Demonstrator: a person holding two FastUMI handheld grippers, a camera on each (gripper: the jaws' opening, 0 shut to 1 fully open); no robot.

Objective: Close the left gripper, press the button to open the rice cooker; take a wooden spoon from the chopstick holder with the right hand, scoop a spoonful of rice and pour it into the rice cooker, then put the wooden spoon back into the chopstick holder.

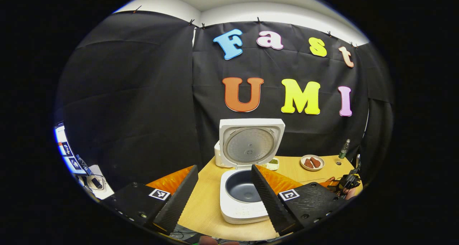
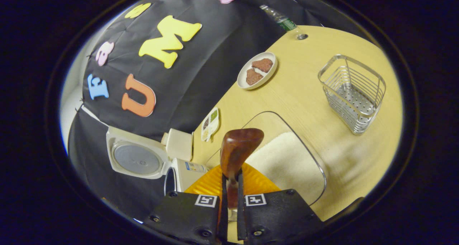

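The white rice cooker [image 1: 244,202] stands open on the wooden table, lid [image 1: 251,142] raised, dark inner pot [image 1: 241,189] bare. My left gripper [image 1: 224,191] hovers open in front of it, fingers either side of the pot. In the right gripper view, my right gripper [image 2: 231,182] is shut on the wooden spoon [image 2: 236,151], whose bowl points up above a clear glass container of white rice [image 2: 283,162]. The wire chopstick holder [image 2: 353,92] stands to the right with nothing in it. The open cooker [image 2: 143,159] lies at the left.
A white plate with brown pieces [image 2: 257,70] sits near the back wall, with a green bottle [image 2: 283,20] and its loose cap [image 2: 302,36] beyond. A small seasoning tray [image 2: 211,124] lies by the cooker. The other gripper and hand [image 1: 346,184] appear at the right.
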